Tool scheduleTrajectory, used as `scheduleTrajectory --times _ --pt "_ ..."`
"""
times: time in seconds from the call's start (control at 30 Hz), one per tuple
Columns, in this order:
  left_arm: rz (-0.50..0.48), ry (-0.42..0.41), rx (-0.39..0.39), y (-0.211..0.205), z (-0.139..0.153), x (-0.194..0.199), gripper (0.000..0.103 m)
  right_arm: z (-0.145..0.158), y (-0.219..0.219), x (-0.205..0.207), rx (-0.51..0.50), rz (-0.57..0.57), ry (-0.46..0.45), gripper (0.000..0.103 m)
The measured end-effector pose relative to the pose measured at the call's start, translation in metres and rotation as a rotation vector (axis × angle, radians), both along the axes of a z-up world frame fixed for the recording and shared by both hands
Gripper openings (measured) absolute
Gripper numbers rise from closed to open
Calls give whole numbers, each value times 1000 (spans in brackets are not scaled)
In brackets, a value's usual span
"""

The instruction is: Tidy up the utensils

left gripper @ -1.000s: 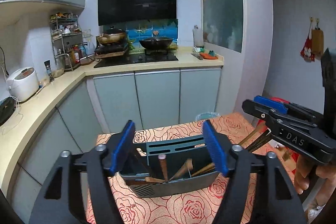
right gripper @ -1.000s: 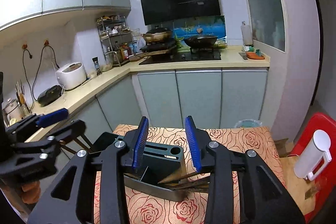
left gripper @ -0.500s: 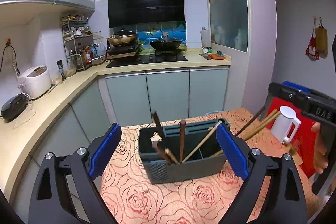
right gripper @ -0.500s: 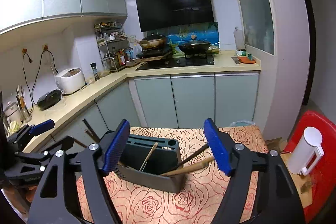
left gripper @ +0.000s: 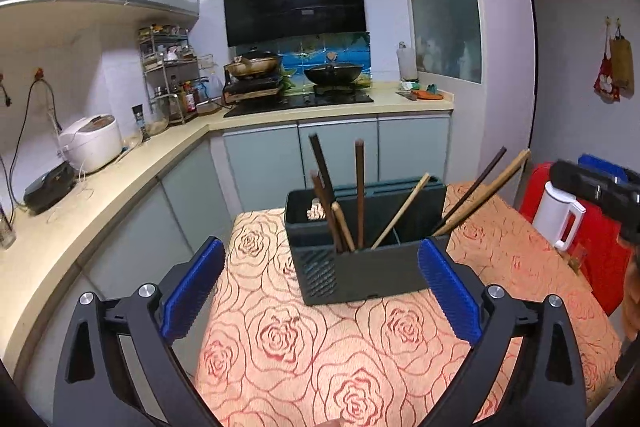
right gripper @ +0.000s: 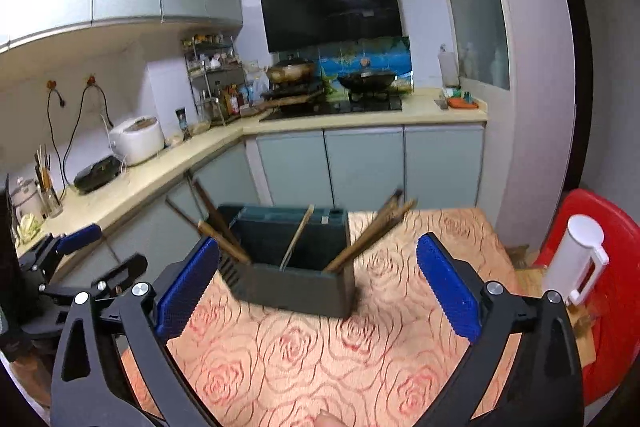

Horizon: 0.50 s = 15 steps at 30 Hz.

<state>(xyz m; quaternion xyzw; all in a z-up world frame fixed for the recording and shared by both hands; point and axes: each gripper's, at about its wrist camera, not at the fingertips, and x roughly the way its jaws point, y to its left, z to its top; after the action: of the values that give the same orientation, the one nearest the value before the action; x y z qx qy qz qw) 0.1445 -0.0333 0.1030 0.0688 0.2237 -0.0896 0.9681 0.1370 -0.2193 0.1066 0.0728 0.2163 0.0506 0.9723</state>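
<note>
A dark grey utensil holder (left gripper: pixel 360 271) (right gripper: pixel 296 287) stands upright on the rose-patterned tablecloth (left gripper: pixel 320 355). Several chopsticks stand in it: dark ones (left gripper: pixel 360 187) on the left, a light one (left gripper: pixel 404 207) in the middle, and a leaning bundle (left gripper: pixel 480 187) (right gripper: pixel 376 227) at the right end. My left gripper (left gripper: pixel 321 245) is back from the holder, its jaws opening wide with nothing between the pads. My right gripper (right gripper: pixel 319 241) is also back from it, jaws opening and empty. Each gripper shows at the edge of the other's view: right (left gripper: pixel 600 187), left (right gripper: pixel 76 239).
A white kettle (left gripper: pixel 560 219) (right gripper: pixel 576 259) sits on a red chair (right gripper: pixel 616 267) right of the table. An L-shaped kitchen counter (left gripper: pixel 120 179) with a rice cooker (left gripper: pixel 90 143) runs along the left and back, with cabinet doors behind the table.
Both grippers have drawn back from the holder and their jaws have spread wide. The chopsticks that were near the jaws now stand in the holder, free of both grippers.
</note>
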Motion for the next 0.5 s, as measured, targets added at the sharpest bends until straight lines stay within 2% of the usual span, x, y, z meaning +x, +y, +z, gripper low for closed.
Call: scheduleTrajectory --times 0.23,0.5 --pt "28 -4 -2 5 -19 -23 96 -28 12 -17 -29 -13 42 96" --pt "36 39 -14 10 -48 -39 96 -51 15 -31 -53 -64 61 96"
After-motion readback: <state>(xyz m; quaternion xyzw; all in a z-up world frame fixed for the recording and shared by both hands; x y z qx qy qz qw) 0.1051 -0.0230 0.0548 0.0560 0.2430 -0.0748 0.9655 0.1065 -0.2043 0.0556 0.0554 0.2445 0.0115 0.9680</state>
